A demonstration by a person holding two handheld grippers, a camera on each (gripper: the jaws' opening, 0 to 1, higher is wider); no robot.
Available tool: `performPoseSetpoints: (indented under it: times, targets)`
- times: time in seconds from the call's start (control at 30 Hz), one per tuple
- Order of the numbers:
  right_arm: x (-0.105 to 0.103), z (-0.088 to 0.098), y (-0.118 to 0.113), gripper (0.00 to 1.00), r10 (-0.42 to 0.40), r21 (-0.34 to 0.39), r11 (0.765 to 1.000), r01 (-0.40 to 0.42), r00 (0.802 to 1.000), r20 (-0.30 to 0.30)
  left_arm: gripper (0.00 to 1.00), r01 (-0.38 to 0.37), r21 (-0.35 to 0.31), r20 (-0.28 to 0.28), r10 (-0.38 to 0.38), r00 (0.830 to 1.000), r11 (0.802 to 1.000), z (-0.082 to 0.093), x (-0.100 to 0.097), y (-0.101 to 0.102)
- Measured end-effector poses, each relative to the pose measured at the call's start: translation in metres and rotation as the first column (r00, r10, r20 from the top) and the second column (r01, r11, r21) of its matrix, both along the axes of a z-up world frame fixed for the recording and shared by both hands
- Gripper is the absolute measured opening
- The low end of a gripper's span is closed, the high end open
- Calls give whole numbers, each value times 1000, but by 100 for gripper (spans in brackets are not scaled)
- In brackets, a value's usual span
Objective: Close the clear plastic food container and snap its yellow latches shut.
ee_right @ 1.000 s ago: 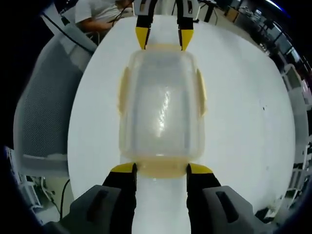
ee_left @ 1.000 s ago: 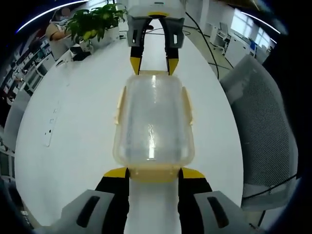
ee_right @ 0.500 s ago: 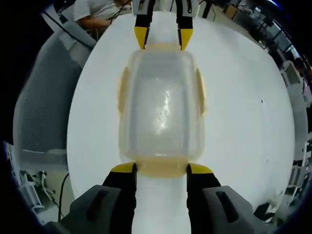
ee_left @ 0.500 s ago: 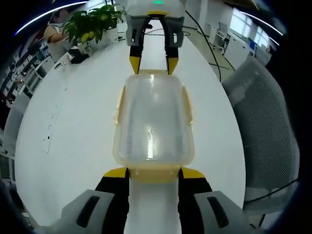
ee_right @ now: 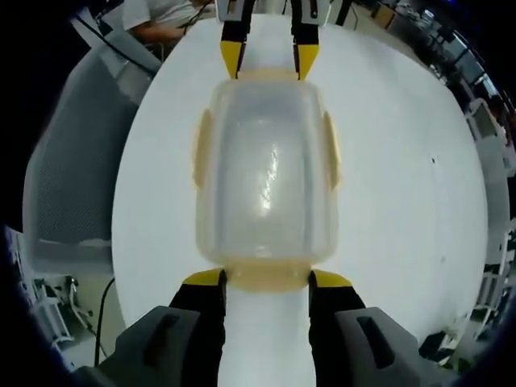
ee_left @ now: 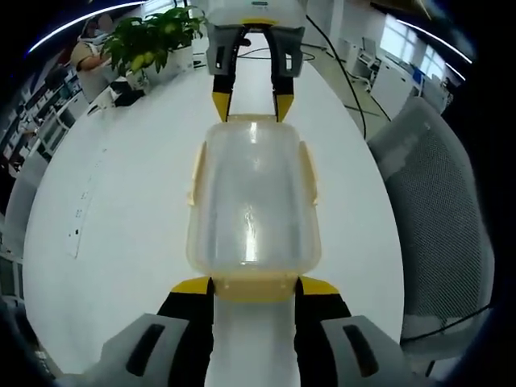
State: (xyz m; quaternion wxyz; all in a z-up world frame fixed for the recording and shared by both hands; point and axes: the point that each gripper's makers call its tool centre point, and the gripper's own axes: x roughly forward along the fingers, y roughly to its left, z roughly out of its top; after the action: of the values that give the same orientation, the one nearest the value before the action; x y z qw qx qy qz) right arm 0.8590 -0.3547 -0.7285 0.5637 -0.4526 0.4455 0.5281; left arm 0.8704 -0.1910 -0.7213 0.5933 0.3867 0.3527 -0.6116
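Observation:
The clear plastic container (ee_left: 252, 197) lies lid-on and lengthwise on the white table (ee_left: 129, 185), with pale yellow latches on its long sides (ee_left: 196, 173) and at its ends. My left gripper (ee_left: 255, 284) is open, its yellow tips flanking the near end latch (ee_left: 255, 289). At the far end the right gripper (ee_left: 252, 109) stands open against the container's other end. In the right gripper view the same container (ee_right: 266, 169) runs away from my right gripper (ee_right: 267, 278), which straddles its end latch (ee_right: 268, 280). The left gripper (ee_right: 268, 63) is at the far end.
A potted plant (ee_left: 153, 40) stands at the table's far left and a grey mesh chair (ee_left: 439, 210) beside its right edge. A cable (ee_left: 343, 76) trails over the far table. A seated person (ee_right: 161, 16) and a second mesh chair (ee_right: 72, 185) are off the table's left.

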Motion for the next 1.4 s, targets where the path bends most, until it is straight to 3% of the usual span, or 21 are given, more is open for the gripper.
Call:
performPoseSetpoints:
  times: [0.37,0.53,0.9,1.13,1.2,1.4]
  targets:
    - [-2,-5,-4,35,-11,-20,1000,11,1000,-1,34,24,1,16,-24,1000,1000,-4,-2,1]
    - [-1,-1,-4,37,-48,16,999,48,999,18,38,14,-12,15,-14,1000,1000,-1,-4,1]
    - [-4,13,-6,38,-168,103,981,165,985,26,41,-109,-35,28,110,994,993,11,2,5]
    - [-11,18,-2,37,-232,169,959,227,972,15,41,-247,-74,45,251,967,966,16,10,9]
    - [-13,19,-1,37,-252,189,951,246,968,10,41,-294,-101,33,299,954,950,19,10,9]
    - [-12,24,-2,37,-345,246,910,333,939,5,41,-375,-151,3,379,925,915,23,9,11]
